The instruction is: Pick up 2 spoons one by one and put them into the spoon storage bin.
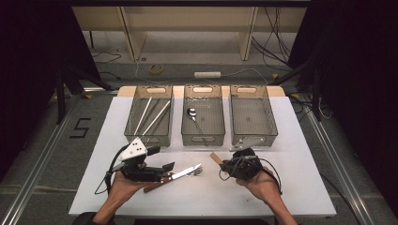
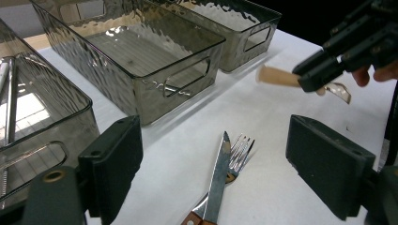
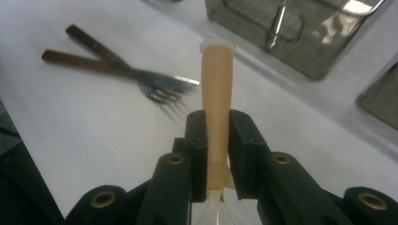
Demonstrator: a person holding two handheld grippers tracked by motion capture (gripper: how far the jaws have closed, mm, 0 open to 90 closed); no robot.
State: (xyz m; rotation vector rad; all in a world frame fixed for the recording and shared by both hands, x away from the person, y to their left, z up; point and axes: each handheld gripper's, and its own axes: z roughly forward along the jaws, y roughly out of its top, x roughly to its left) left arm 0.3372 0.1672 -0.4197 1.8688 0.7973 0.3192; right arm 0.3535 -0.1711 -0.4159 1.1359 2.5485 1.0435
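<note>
Right gripper (image 3: pixel 217 129) pinches the light, stiff tan-handled utensil (image 3: pixel 216 79) mid-handle, a sound hold near the table's (image 1: pixel 300 187) front edge, while the left gripper (image 2: pixel 216 164) gapes empty.

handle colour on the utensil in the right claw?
Pale tan, almost peach, with a lighter cream end cap; the handle shows best in the right gripper view, clamped by the right claw.

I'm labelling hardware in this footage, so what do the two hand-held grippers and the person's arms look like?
Both grippers are black. The left gripper carries a pale grey three-cornered plate with dark dots on top; its fingers are broad, flat black blocks. The right gripper has narrower black fingers with brass-coloured pivot pins. A thin black cable loops from each. Dark sleeve edges show near the elbows.
</note>
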